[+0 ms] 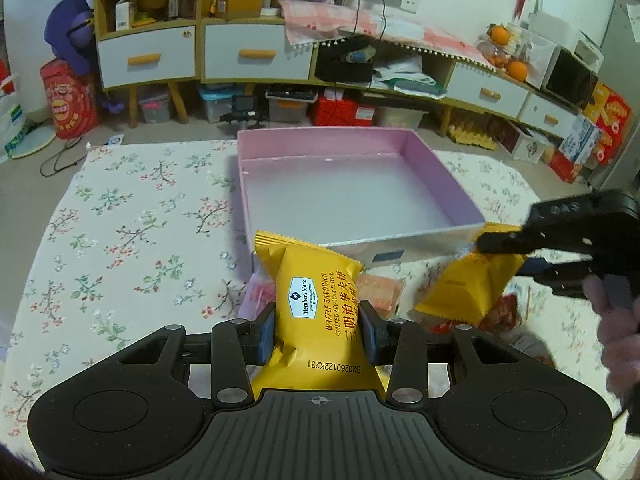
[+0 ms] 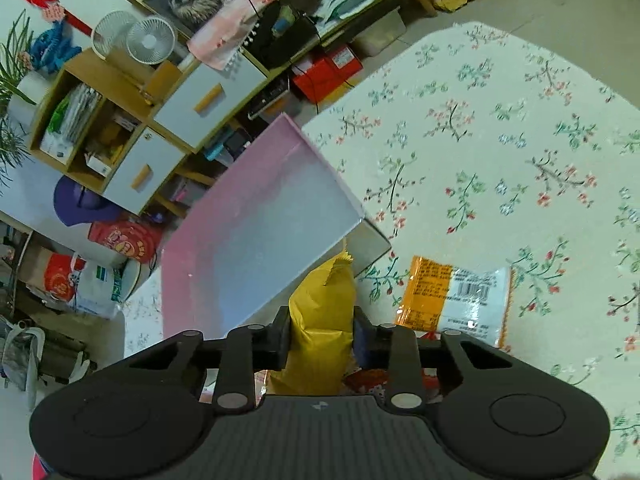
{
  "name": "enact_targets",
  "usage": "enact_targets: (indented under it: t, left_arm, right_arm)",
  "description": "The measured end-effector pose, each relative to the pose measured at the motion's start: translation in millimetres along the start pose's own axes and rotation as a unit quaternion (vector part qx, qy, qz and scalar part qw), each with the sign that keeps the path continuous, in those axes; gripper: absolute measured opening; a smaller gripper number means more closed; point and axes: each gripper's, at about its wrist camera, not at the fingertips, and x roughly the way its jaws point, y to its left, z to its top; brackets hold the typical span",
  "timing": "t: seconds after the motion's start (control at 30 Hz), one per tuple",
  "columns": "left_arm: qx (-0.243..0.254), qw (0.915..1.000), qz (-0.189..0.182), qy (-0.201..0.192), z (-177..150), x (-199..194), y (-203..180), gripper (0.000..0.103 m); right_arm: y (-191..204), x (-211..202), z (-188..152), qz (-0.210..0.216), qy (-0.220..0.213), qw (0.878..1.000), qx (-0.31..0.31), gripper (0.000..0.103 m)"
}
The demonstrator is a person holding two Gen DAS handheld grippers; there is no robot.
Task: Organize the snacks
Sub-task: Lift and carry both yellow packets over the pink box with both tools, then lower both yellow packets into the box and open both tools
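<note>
Floral tablecloth (image 1: 132, 216), pink box (image 1: 460, 196) at centre, both my grippers loaded.
My left gripper (image 1: 318, 330) clamps a yellow waffle sandwich pack (image 1: 316, 300) just before the box; my right gripper (image 2: 320, 334) pinches a second yellow pack (image 2: 322, 320) at its near wall.

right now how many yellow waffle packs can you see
2: one yellow pack in the left hand-held gripper, one in the right hand-held gripper. More may hide beneath.
</note>
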Motion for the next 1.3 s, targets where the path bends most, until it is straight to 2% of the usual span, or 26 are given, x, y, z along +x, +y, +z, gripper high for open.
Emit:
enact_targets:
  t: [0.17,0.33,0.5,0.63,0.77,1.03,1.23,1.27,1.3]
  left_arm:
    - [-0.002,0.9999,-0.007,-0.015,21,4,-5,0.038]
    - [0.005,0.9997,-0.002,-0.022,45,17,-9,0.038]
    - [-0.002,0.9997,0.003,-0.024,69,40,-5,0.038]
    - [-0.001,0.9996,0.012,-0.024,84,68,1,0.038]
    - [-0.002,0.9995,0.020,-0.026,92,97,10,0.039]
    - [0.001,0.9988,0.037,-0.031,96,141,23,0.039]
    - [0.003,0.9989,0.026,-0.038,97,154,26,0.040]
    - [0.004,0.9989,0.024,-0.040,97,155,25,0.042]
    - [0.005,0.9988,0.023,-0.043,96,155,25,0.046]
  right_arm:
    - [2,-18,11,0.038,-0.021,0.999,0.011,0.000]
    - [14,-22,22,0.055,-0.045,0.997,-0.005,0.000]
    - [28,-1,39,0.063,-0.041,0.997,-0.034,0.000]
    - [38,22,55,0.053,-0.036,0.995,-0.071,0.000]
    - [46,48,67,0.068,-0.026,0.992,-0.100,0.000]
    - [57,91,73,0.054,-0.020,0.985,-0.162,0.000]
    - [56,100,76,0.055,-0.027,0.982,-0.179,0.007]
    - [57,99,76,0.050,-0.031,0.981,-0.185,0.010]
    - [57,99,75,0.042,-0.038,0.980,-0.191,0.020]
